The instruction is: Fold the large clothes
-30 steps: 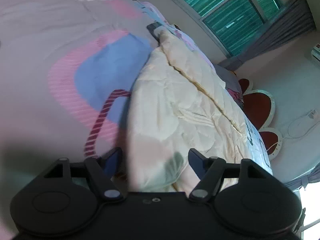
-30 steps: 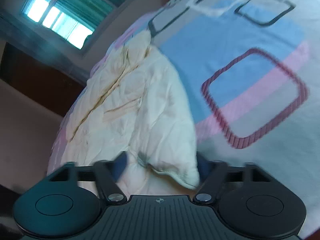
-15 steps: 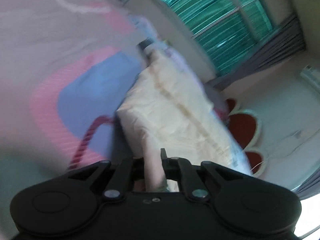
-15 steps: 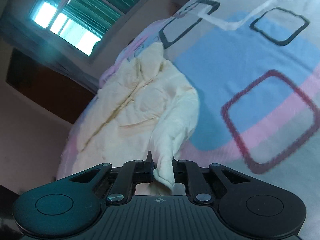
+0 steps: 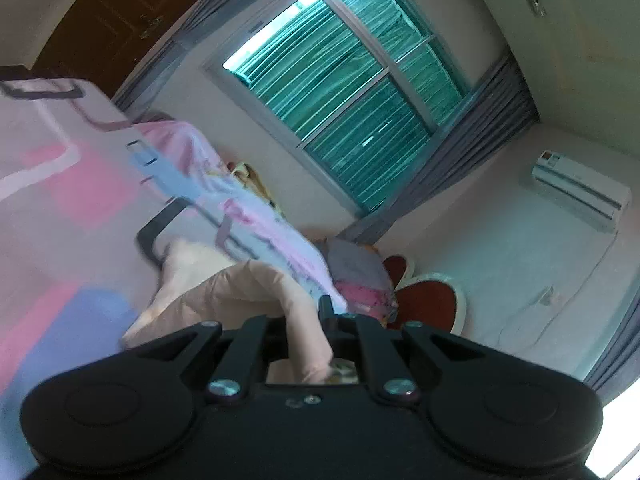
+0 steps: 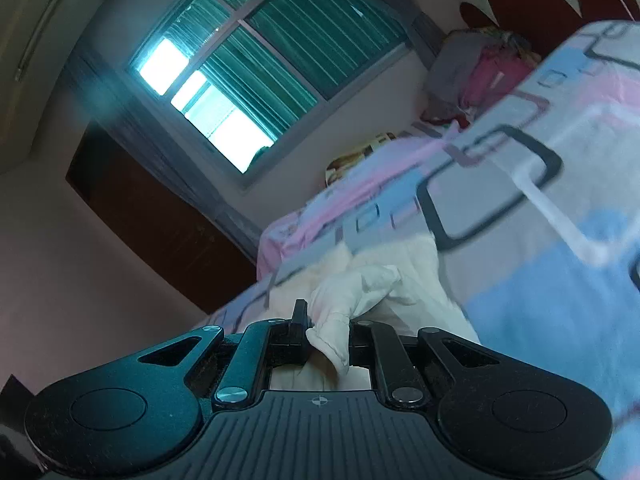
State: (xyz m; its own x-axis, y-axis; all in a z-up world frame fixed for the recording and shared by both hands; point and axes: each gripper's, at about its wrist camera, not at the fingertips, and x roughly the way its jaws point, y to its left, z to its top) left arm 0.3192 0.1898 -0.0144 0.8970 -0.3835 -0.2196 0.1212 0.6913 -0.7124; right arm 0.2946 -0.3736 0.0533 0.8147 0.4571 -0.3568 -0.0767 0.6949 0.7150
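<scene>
The cream garment lies on the patterned bed sheet. My left gripper is shut on one near corner of it, and the cloth rises from the bed into the jaws. In the right wrist view the same cream garment bunches toward my right gripper, which is shut on the other near corner; a fold of cloth sticks out between the fingers. Both grippers hold the near edge lifted off the bed. Most of the garment is hidden behind the lifted fold.
The bed sheet has pink, blue and black squares. Pillows and bedding pile at the head by a red and white headboard. A window with green blinds and a dark wooden wardrobe stand beyond the bed.
Both grippers were open around the garment's near edge, closed on its corners, then lifted and tilted up, so the views now show the window and walls.
</scene>
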